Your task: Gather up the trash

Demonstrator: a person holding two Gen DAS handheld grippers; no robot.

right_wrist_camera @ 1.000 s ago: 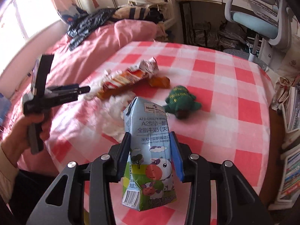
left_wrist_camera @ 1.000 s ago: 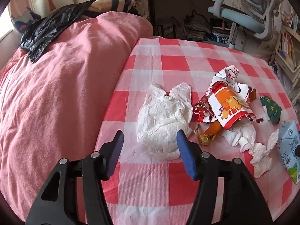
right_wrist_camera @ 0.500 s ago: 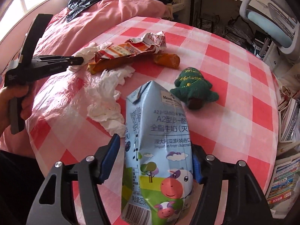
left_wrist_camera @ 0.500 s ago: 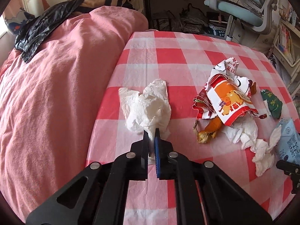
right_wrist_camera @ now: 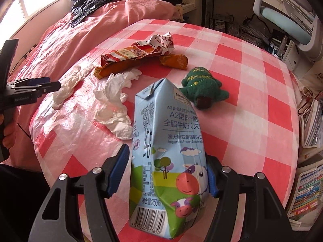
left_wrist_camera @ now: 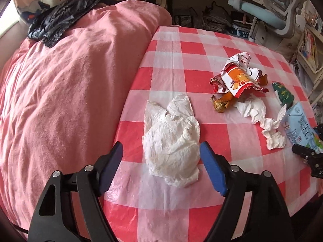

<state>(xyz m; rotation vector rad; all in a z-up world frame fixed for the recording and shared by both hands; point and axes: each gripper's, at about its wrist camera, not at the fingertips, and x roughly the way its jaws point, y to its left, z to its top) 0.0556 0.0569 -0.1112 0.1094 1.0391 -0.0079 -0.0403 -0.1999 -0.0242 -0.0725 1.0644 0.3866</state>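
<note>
Tissue (left_wrist_camera: 171, 141), crumpled on the counter (left_wrist_camera: 181, 64), sits between the wide-open left tool (left_wrist_camera: 161, 157), lined up for a pinch, while the right tool (right_wrist_camera: 167, 173) brackets a milk carton (right_wrist_camera: 169, 161), contact unclear.
</note>
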